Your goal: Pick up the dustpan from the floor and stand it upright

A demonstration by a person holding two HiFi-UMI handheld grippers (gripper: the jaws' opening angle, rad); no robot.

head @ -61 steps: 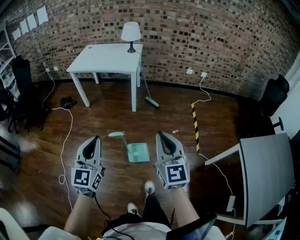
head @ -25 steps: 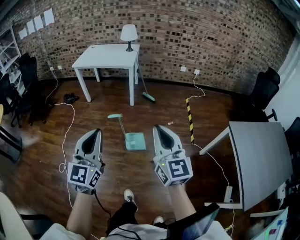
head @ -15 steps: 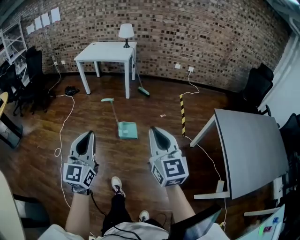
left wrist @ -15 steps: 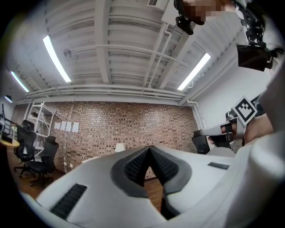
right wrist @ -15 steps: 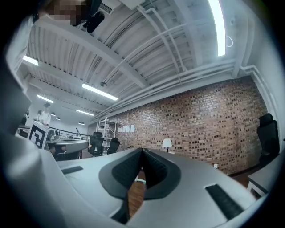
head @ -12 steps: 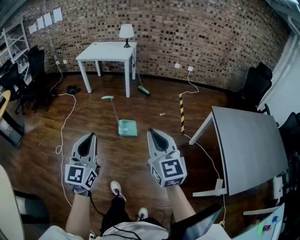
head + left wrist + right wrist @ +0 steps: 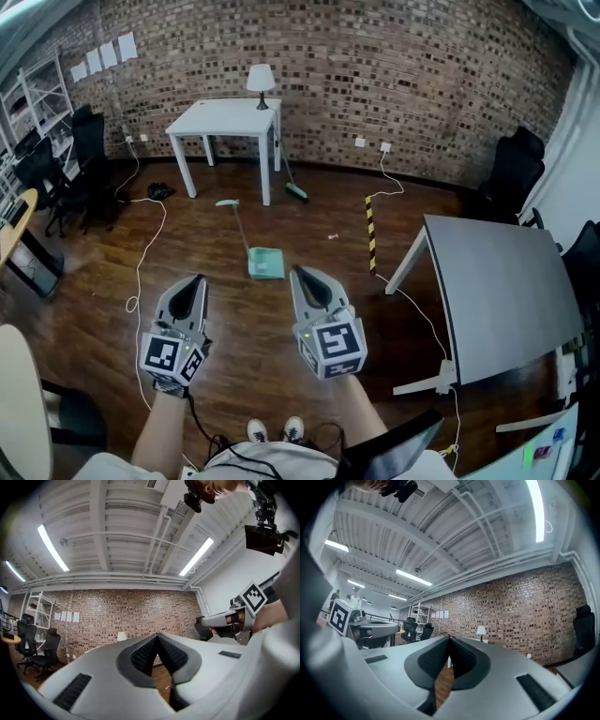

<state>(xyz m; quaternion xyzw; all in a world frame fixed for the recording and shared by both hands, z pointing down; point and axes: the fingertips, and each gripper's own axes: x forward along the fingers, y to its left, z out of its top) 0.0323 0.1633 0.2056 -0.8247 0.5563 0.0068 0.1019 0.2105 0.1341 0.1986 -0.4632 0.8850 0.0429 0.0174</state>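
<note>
Nothing done yet; dustpan (image 7: 266, 263) lies flat on the floor (image 7: 309, 230) ahead of both claws, nearer the right claw (image 7: 300, 274), touching neither; left claw (image 7: 194, 281) and right claw both pinched closed, empty; pickup and standing-up all left.

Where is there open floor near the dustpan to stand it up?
Bare wood floor lies between the dustpan and the yellow-black strip, apart from one small scrap, and between the dustpan's handle and the white cable. It is crowded near the white table, where the broom leans, and on the right by the grey table.
</note>
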